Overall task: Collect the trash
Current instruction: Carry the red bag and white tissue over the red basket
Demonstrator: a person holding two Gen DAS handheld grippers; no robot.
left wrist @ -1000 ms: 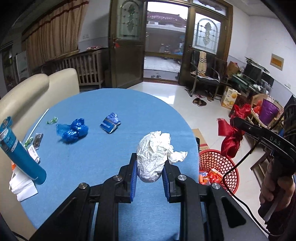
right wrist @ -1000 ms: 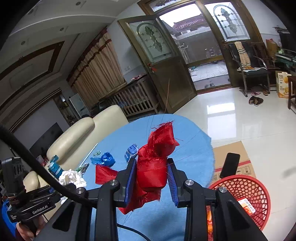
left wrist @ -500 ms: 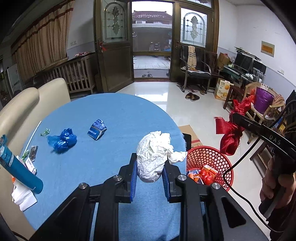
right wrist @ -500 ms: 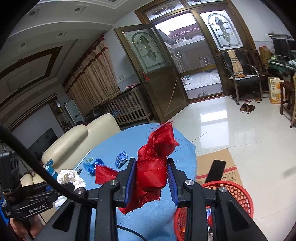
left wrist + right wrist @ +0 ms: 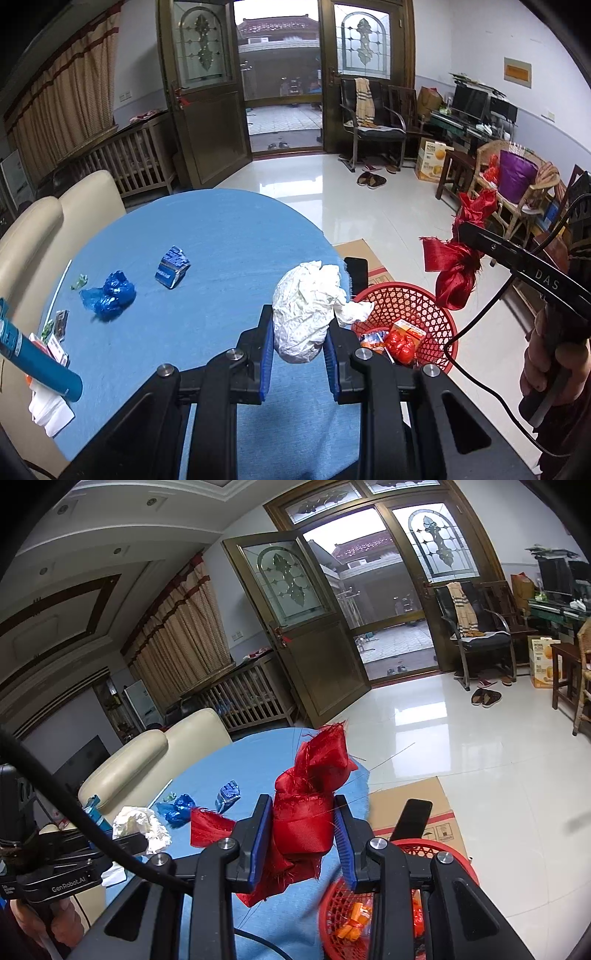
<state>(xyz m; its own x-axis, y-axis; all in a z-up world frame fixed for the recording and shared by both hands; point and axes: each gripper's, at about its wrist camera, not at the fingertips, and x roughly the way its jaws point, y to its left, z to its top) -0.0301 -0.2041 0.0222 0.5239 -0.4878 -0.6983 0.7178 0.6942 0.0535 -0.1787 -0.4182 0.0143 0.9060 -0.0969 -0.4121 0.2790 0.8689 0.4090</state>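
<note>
I have the left claw (image 5: 298, 349) clamped on a crumpled ball of white paper (image 5: 306, 310), and the blue pads press it from both sides so it does not fall. The right claw (image 5: 303, 836) is clamped on a knotted piece of shiny red cloth (image 5: 308, 805), with loose ends that hang below the fingers. Both pieces are held up in the air and not resting on anything, I think because they are on the way to the round red plastic mesh basket (image 5: 424, 302) that stands on the floor just beside the right edge of the round blue surface (image 5: 221, 240). In the left view the red cloth hangs above the far right rim of this basket, and the paper ball is near the left rim, over the edge of the surface. The basket already holds some orange and red wrappers.

More trash lies on the left part of the surface: a crumpled blue plastic bag (image 5: 110, 297), a small crushed blue carton (image 5: 171, 266) and a tiny green wrapper (image 5: 79, 281). A teal tube (image 5: 37, 365) lies at the near left edge; I am not sure it is trash.

For writing, I can read "DAS" on the right claw body in the left view, and "GenRobot.AI" on the left claw body in the right view. The print on the blue carton is too small for me to read
</note>
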